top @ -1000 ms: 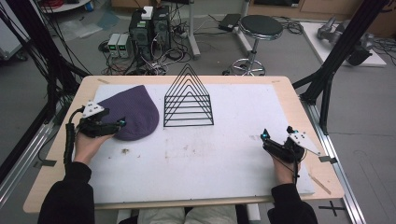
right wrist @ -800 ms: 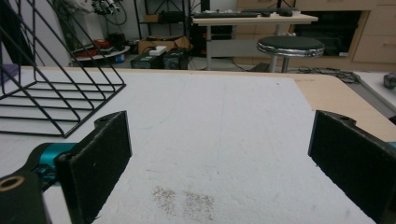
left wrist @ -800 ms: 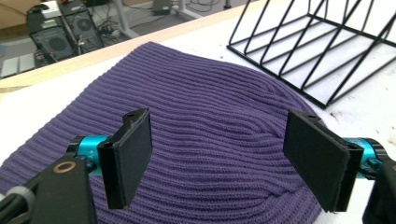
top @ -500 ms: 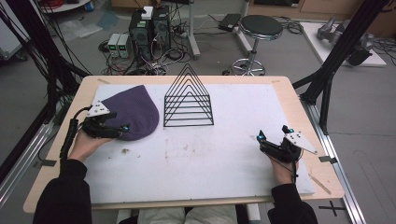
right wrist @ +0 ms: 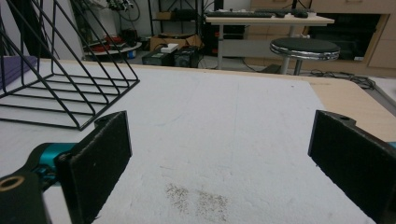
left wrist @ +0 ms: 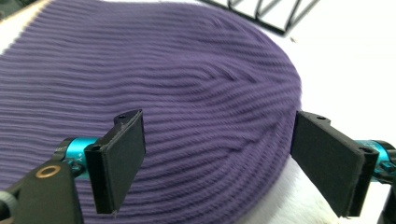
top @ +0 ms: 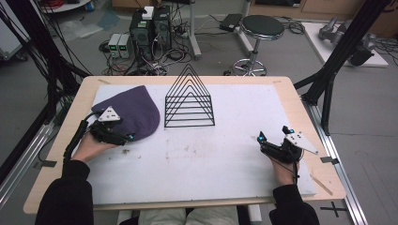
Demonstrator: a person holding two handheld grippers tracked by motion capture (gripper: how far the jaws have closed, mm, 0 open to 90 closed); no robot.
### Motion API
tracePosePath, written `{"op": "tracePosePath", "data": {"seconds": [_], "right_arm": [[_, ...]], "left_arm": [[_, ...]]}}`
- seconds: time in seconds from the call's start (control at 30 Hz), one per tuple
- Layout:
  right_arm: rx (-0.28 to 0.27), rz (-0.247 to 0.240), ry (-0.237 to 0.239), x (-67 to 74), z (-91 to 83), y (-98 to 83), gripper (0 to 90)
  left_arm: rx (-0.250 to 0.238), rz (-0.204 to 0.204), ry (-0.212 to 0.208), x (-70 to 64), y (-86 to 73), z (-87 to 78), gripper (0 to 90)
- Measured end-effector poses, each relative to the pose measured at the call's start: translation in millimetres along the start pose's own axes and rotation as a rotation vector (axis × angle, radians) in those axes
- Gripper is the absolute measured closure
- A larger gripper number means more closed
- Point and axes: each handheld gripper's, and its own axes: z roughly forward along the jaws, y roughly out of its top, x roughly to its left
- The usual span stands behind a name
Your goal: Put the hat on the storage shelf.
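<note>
We are hovering our left gripper point(left wrist: 219, 163) over the purple knit beanie point(top: 129, 112), its jaws just widening, nothing gripped. Our right gripper point(right wrist: 224, 168) is waiting spread and empty; the beanie is lying flat beside the wire rack point(top: 189, 101), not yet picked up.

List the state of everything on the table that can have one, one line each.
Purple knit hat: lying flat on the white mat, unheld.
Black wire rack: upright, empty, beside the hat.
Left tongs: open, jaws have just been opening, spread over the hat's edge, pads not pressing it.
Right tongs: open, nothing between the jaws, over bare mat.
White mat: flat, with a few dirty specks.
</note>
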Motion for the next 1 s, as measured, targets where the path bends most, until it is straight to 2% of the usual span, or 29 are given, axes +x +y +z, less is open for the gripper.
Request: {"op": "tracePosePath", "data": {"seconds": [0.07,0.27,0.33,0.43,0.63,0.7,0.77,0.87,1.0], "right_arm": [[0.000,0.001,0.000,0.0,0.0,0.0,5.1],[-0.006,-0.004,-0.002,-1.2,0.6,0.0,5.1],[-0.005,-0.005,-0.003,-1.3,0.6,0.0,5.1],[0.000,0.001,-0.001,-0.4,0.3,0.0,5.1],[-0.003,0.000,-0.005,-1.0,0.0,0.1,5.1],[-0.003,0.000,-0.005,-1.1,0.0,0.1,5.1],[0.001,0.005,-0.004,-1.4,-0.2,0.1,5.1],[-0.009,0.005,-0.007,-1.8,-0.6,0.5,5.1],[-0.007,0.006,-0.009,-1.8,-0.8,0.7,5.1]], "left_arm": [[0.023,0.021,-0.004,-2.5,-0.3,2.4,18.0],[0.028,0.040,-0.002,-5.7,0.2,4.9,17.7],[0.047,0.055,0.002,-5.6,-0.3,5.8,17.7],[0.069,0.050,-0.009,-6.9,-0.8,7.9,17.7],[0.087,0.096,0.009,-11.1,-1.8,12.4,17.5],[0.097,0.125,0.018,-11.3,-3.6,14.8,17.7],[0.093,0.126,0.017,-10.6,-4.0,15.3,17.4],[0.090,0.146,0.041,-10.0,-4.1,15.2,17.4],[0.080,0.172,0.052,-8.5,-4.0,16.6,17.1]]}}
